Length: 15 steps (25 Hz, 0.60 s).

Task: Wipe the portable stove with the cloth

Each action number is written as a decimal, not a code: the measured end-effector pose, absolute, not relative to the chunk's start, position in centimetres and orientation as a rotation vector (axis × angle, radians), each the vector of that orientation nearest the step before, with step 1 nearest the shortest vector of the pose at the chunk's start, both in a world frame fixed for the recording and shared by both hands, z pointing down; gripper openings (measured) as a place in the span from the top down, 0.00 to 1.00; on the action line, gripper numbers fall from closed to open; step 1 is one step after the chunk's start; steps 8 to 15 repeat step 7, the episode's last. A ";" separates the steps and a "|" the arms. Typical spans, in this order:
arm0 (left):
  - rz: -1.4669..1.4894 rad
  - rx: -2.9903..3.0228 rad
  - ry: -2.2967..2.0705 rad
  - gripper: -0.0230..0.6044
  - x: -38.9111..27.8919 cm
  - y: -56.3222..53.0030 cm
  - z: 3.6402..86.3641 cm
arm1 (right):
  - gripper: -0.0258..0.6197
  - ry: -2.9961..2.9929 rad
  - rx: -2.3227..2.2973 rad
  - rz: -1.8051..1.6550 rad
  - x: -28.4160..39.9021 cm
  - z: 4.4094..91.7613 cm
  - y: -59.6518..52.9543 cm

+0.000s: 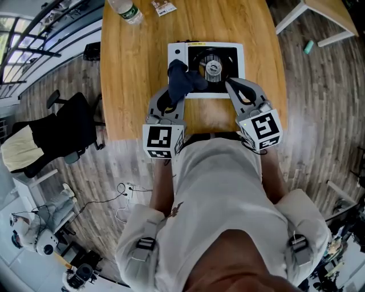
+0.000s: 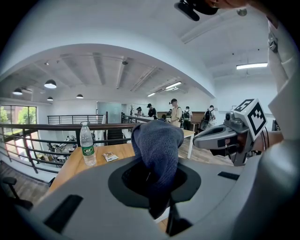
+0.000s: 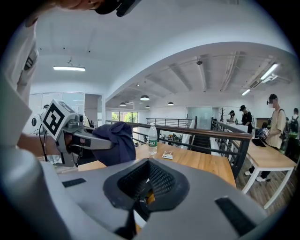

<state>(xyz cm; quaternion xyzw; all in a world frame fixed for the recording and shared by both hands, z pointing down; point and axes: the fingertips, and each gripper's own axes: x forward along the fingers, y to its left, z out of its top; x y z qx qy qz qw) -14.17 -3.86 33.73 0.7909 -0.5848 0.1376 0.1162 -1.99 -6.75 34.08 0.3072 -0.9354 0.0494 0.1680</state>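
Cloth (image 1: 183,80), dark blue, likely soft and light; left claw (image 1: 175,91) pinches its bunched fold, 8 o'clock on portable stove (image 1: 236,57). Right claw (image 1: 228,85) pressed together, empty.

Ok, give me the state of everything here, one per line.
portable stove, flat on the table, burner bare.
cloth, bunched, over the portable stove's near-left corner.
left gripper, shut on the cloth.
right gripper, shut, empty.
water bottle, upright, capped.

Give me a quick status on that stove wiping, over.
Left gripper shut on dark blue cloth, held over portable stove's left side. Right gripper shut, empty, at stove's near edge. Water bottle and packet far off, nothing blocking.
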 end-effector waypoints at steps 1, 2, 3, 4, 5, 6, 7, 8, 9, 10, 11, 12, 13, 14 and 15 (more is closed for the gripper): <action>0.405 2.314 -1.713 0.87 -14.2 -3.9 33.8 | 0.93 -2.659 0.874 0.141 -2.0 34.1 -6.8; 0.407 2.313 -1.713 0.87 -14.3 -3.9 33.8 | 0.93 -2.657 0.874 0.142 -2.0 34.2 -6.8; 0.408 2.312 -1.711 0.87 -14.3 -4.0 33.9 | 0.93 -2.655 0.875 0.142 -2.0 34.2 -6.8; 0.409 2.311 -1.710 0.87 -14.4 -4.0 34.0 | 0.93 -2.654 0.877 0.141 -2.1 34.2 -6.8; 0.410 2.311 -1.708 0.87 -14.5 -4.0 34.0 | 0.93 -2.652 0.878 0.141 -2.1 34.2 -6.8; 0.410 2.311 -1.707 0.87 -14.5 -4.0 34.0 | 0.93 -2.651 0.880 0.141 -2.1 34.2 -6.9; 0.410 2.311 -1.705 0.87 -14.6 -4.1 34.1 | 0.93 -2.650 0.882 0.141 -2.2 34.1 -6.9; 0.410 2.311 -1.705 0.87 -14.6 -4.1 34.1 | 0.93 -2.650 0.882 0.141 -2.2 34.1 -6.9; 0.410 2.311 -1.705 0.87 -14.6 -4.1 34.1 | 0.93 -2.650 0.882 0.141 -2.2 34.1 -6.9; 0.410 2.311 -1.705 0.87 -14.6 -4.1 34.1 | 0.93 -2.650 0.882 0.141 -2.2 34.1 -6.9; 0.410 2.311 -1.705 0.87 -14.6 -4.1 34.1 | 0.93 -2.650 0.882 0.141 -2.2 34.1 -6.9; 0.410 2.311 -1.705 0.87 -14.6 -4.1 34.1 | 0.93 -2.650 0.882 0.141 -2.2 34.1 -6.9; 0.410 2.311 -1.705 0.87 -14.6 -4.1 34.1 | 0.93 -2.650 0.882 0.141 -2.2 34.1 -6.9; 0.410 2.311 -1.705 0.87 -14.6 -4.1 34.1 | 0.93 -2.650 0.882 0.141 -2.2 34.1 -6.9; 0.410 2.311 -1.705 0.87 -14.6 -4.1 34.1 | 0.93 -2.650 0.882 0.141 -2.2 34.1 -6.9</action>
